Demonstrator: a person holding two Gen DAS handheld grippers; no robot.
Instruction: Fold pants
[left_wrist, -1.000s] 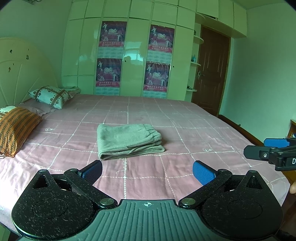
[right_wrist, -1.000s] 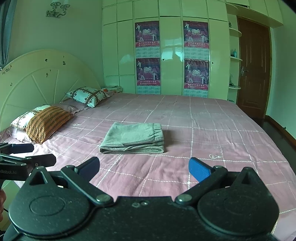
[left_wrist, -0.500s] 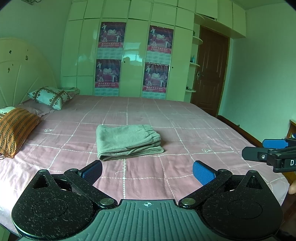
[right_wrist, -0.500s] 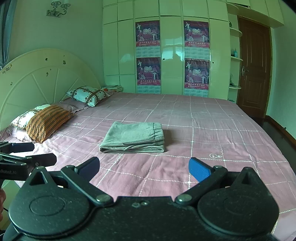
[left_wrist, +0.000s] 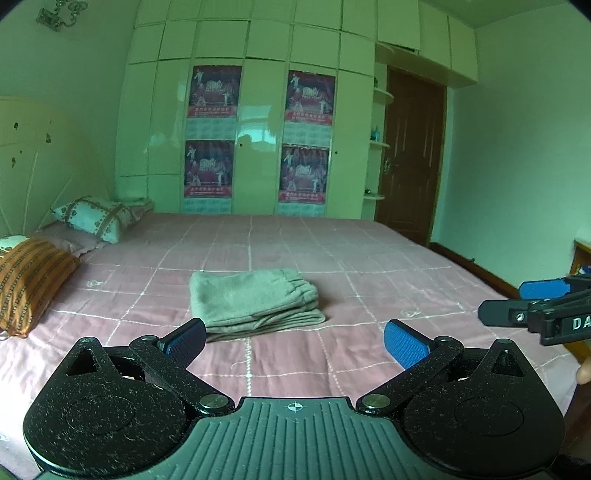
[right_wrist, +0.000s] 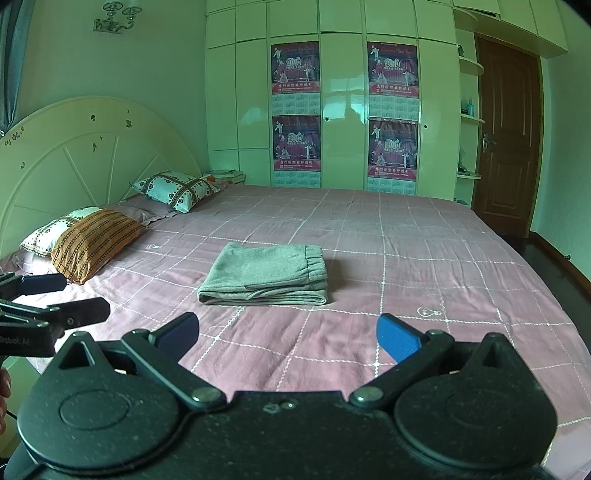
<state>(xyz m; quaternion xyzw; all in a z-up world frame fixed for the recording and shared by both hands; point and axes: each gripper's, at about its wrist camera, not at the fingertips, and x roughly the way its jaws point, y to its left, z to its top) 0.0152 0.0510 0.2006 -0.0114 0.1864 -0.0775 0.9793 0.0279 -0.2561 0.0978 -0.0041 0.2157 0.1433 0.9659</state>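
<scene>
I see the grey pants (right_wrist: 266, 275) folded in a neat stack mid-bed on the pink bedspread (right_wrist: 424, 258), clear of my left gripper (left_wrist: 294, 338) and right gripper (right_wrist: 287, 334), both spread wide, holding nothing.

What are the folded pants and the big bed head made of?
The pants look like soft, matte knit cloth, maybe fleece or jersey: the surface is fuzzy, the layers sag, and the waistband is gathered. The headboard looks like painted wood or board with a smooth cream finish: it keeps a stiff arch with raised spokes. I cannot be sure of either from looks alone.
</scene>
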